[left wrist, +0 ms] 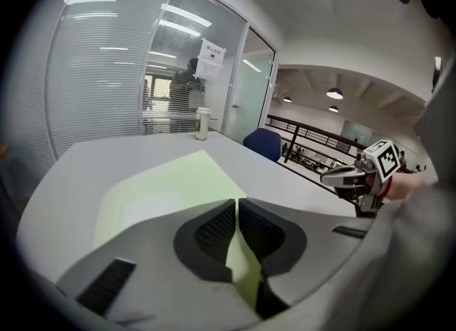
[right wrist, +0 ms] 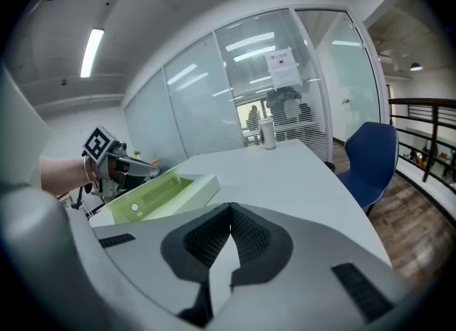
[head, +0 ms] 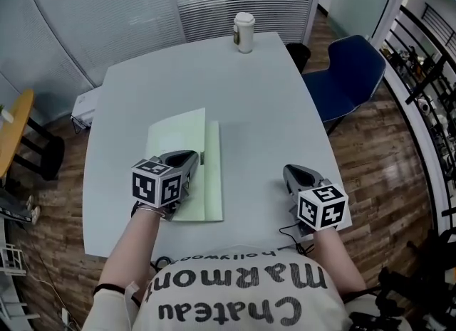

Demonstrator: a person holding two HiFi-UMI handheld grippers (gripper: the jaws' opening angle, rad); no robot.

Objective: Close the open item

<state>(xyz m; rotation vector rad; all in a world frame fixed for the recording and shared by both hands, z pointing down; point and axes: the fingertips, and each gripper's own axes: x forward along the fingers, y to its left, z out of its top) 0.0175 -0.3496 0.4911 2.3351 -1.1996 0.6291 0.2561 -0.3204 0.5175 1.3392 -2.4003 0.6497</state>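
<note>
Holding both low: your right gripper [head: 292, 173], lower right, jaws pressed together w/ nothing between, over bare table [head: 271, 102]. Left gripper [head: 195, 158], jaws likewise together, above open green folder [head: 178, 132], centre-left. Cup [head: 244, 32] top centre.

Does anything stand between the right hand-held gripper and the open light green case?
Nothing visible does. Only bare grey tabletop lies between the right hand-held gripper and the flat light green case; the white lidded cup stands at the far edge.
</note>
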